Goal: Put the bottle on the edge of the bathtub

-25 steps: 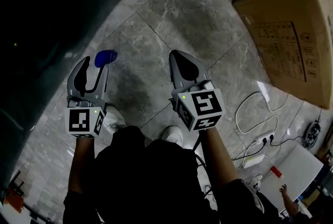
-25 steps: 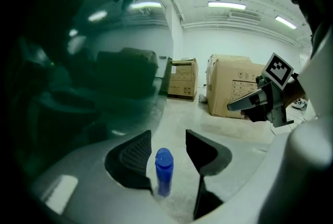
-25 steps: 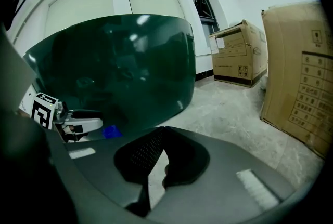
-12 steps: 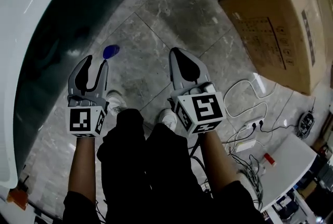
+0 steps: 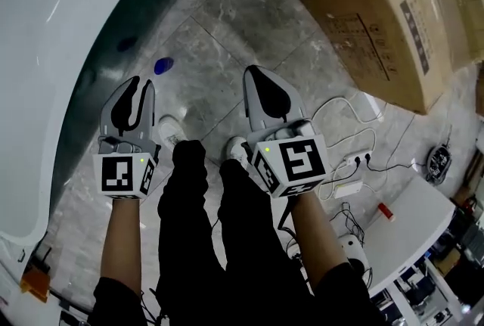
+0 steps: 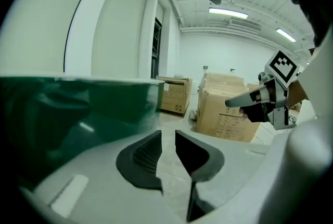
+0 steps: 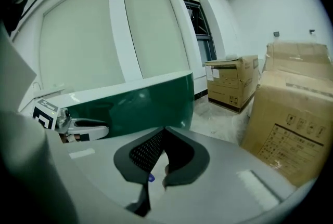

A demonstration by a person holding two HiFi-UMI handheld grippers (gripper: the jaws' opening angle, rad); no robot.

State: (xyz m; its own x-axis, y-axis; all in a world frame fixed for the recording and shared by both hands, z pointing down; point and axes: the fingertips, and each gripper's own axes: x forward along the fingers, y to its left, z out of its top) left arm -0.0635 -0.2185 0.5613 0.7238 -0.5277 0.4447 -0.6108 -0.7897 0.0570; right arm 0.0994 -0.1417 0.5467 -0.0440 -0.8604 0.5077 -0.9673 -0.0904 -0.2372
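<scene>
Forearms out side by side, we hold the left hand-held gripper [image 5: 136, 84] slightly parted and empty, the right hand-held gripper [image 5: 254, 75] closed.

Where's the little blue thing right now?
In the head view, the blue thing sits on the grey floor, left of centre. It is close to the dark green wall of the bathtub, just ahead of the left gripper.

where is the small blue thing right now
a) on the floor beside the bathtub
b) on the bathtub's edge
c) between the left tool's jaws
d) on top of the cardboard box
a: the small blue thing lies on the grey floor next to the bathtub, just ahead of the left tool, whose jaws stand apart with nothing between them.
</scene>
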